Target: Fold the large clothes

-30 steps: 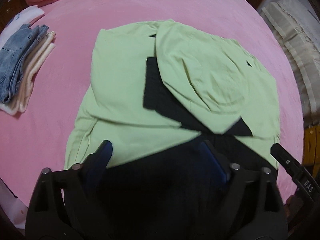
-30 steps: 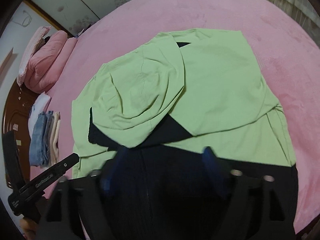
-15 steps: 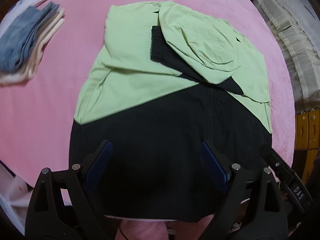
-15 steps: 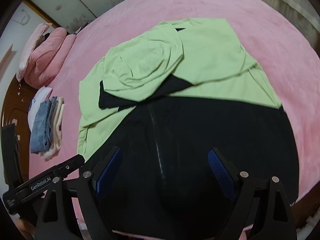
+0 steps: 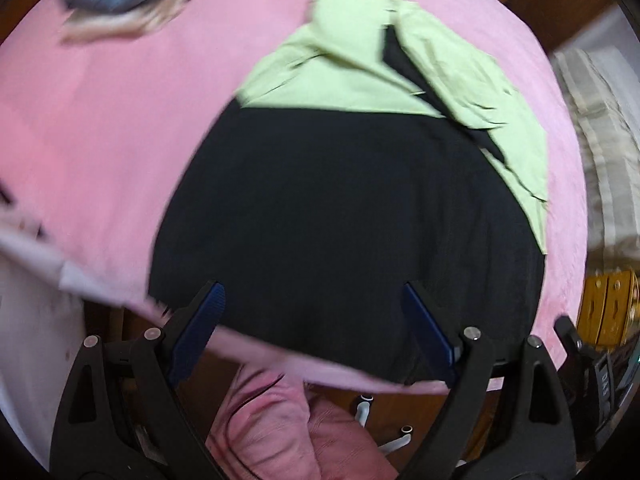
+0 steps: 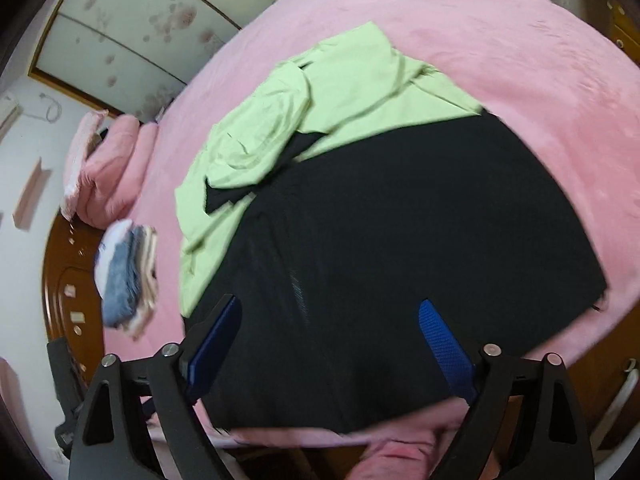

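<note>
Currently your left gripper (image 5: pixel 312 332) stands wide and empty; your right gripper (image 6: pixel 340 344), also empty, is opening. The garment (image 6: pixel 400 240) lies flat, sleeves folded inward, body unfolded.

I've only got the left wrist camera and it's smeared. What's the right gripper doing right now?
Observer: The right gripper has its jaws opening with nothing pinched between them. The black garment lies flat beneath.
Operator: What's past the folded pile?
Observer: Pink pillows, stacked below a floral panel.
Operator: Anything in that pile besides denim and cream?
Observer: Yes, the folded pile has a white piece on its pillow side.
</note>
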Available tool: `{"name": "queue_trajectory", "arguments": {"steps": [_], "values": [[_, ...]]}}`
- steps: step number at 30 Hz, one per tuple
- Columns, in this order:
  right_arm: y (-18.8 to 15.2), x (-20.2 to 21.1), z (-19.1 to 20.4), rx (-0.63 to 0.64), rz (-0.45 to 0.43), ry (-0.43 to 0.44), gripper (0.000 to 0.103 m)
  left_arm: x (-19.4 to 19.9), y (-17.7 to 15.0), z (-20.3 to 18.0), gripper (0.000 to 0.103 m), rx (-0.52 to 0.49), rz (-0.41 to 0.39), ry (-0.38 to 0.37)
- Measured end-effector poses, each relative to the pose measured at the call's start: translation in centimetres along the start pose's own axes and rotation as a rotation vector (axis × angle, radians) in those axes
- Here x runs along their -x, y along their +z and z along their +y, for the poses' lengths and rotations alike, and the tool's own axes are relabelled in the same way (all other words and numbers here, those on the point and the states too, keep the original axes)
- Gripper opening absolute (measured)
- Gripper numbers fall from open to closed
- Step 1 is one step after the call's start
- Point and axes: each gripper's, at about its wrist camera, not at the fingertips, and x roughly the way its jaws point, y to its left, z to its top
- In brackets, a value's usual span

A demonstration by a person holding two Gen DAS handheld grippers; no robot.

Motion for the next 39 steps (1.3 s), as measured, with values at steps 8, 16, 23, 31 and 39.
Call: {"name": "queue_trajectory", "arguments": {"steps": [8,16,23,31,39], "values": [[-4.6,3.5,-8.5,-0.142,0.051,-0.065,0.092,-0.3,-3.7,7.9,0.089,0.2,0.046,0.008],[-6.5,4.7,-15.5,-0.324,0.07,-0.112,0.092,-3.2,-4.8,11.1,0.089,0.276,0.122,0.007],[-5.7,1.7,-21.6,-0.425,-0.028,-0.136,0.092,-8.6,-4.4,12.8,0.089,0.284,0.035,0.029],[-5.2,-0.1,-25.7,-0.464,-0.165,-0.121,0.086,-12.1,-4.6,15.9,0.089,0.371,-0.042,-0.052],[-2.7,-0.3,-24.6,-0.412,-0.172,-0.16,0.053,-12.0,-3.7,16.2,0.075,0.404,-0.048,-0.078]]}}
